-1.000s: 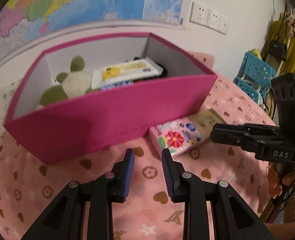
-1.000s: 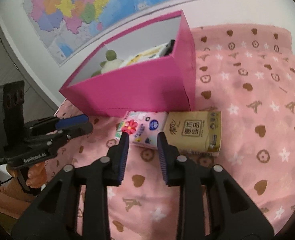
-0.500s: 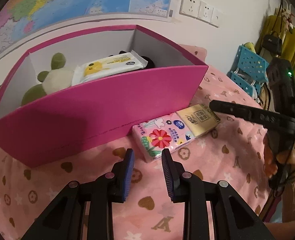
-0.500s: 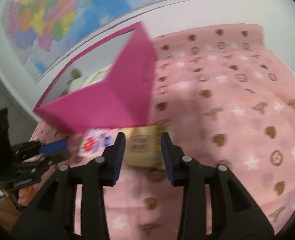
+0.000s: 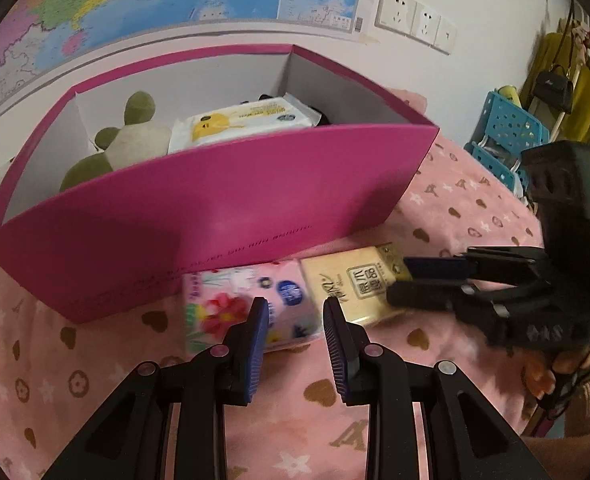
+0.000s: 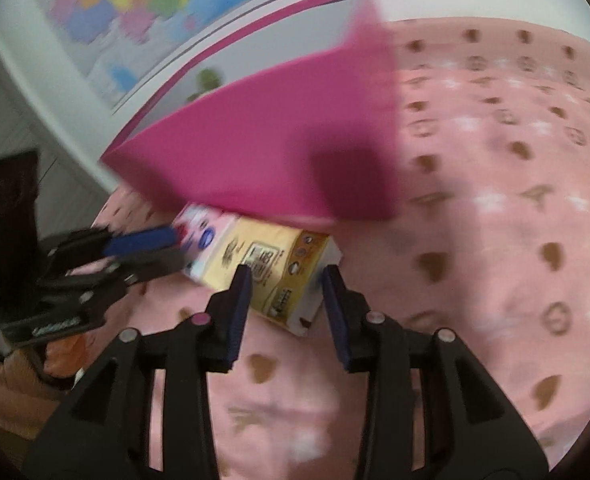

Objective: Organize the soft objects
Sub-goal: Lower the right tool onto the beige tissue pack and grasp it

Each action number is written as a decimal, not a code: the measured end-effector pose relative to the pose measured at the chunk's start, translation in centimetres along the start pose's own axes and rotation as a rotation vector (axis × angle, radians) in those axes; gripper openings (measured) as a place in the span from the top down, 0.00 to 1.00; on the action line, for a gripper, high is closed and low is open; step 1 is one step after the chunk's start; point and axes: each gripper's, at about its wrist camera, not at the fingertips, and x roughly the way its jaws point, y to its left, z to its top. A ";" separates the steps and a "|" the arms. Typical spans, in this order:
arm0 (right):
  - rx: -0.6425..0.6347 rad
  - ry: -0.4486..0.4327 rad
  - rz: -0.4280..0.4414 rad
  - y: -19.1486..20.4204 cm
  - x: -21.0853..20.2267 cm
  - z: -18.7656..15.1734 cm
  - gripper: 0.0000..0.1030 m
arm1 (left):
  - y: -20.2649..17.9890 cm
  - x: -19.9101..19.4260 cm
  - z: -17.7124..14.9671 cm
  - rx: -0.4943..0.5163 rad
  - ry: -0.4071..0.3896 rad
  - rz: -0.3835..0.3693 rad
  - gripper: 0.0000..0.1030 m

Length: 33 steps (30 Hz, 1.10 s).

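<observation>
From the left wrist camera, a large magenta cardboard box [image 5: 215, 208] with pale grey inner walls sits open-topped on a pink fleecy blanket [image 5: 75, 380] printed with brown hearts and white stars. Inside the box lie a green and cream plush toy [image 5: 131, 136] and a white and yellow soft pack of wet wipes [image 5: 243, 122]. Pressed against the box's front wall, two soft tissue packs lie side by side and touching: a pink plastic-wrapped pack with a red flower [image 5: 247, 308] and a beige plastic-wrapped pack with black characters [image 5: 351, 284]. Bare blanket stretches in front of both packs. The left gripper [image 5: 294, 330], black with ridged blue pads, is parted with nothing between its fingers, its tips over the near edge of the pink pack. The right gripper [image 5: 409, 282] reaches in from the right, one fingertip over the beige pack's end; this side-on view does not show its gap. From the right wrist camera, which is blurred, the right gripper [image 6: 287, 286] is spread wide, its fingers standing at either side of the beige pack's [image 6: 271, 264] near corner, with no clear contact. The box [image 6: 263, 152] rises just behind it, and blanket [image 6: 495, 200] lies open to the right. The left gripper [image 6: 155, 246] enters from the left, its blue pad over the pink pack [image 6: 199, 232].
</observation>
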 end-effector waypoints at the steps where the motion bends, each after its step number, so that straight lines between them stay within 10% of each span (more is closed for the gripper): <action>1: -0.014 0.003 0.005 0.5 0.1 -0.2 0.61 | 0.0 0.2 -0.1 0.002 0.003 0.005 0.72; 15: 0.054 -0.027 0.003 -0.3 -0.9 -0.8 0.61 | 1.4 0.6 0.7 0.025 -0.017 0.239 0.69; 26: 0.078 -0.047 0.026 -0.6 -1.0 -1.1 0.61 | -1.6 -0.8 -0.1 0.064 -0.011 -0.207 0.71; 33: 0.093 -0.054 0.023 -0.8 -1.6 -1.4 0.61 | -0.8 1.0 -0.1 -0.004 0.016 -0.125 0.71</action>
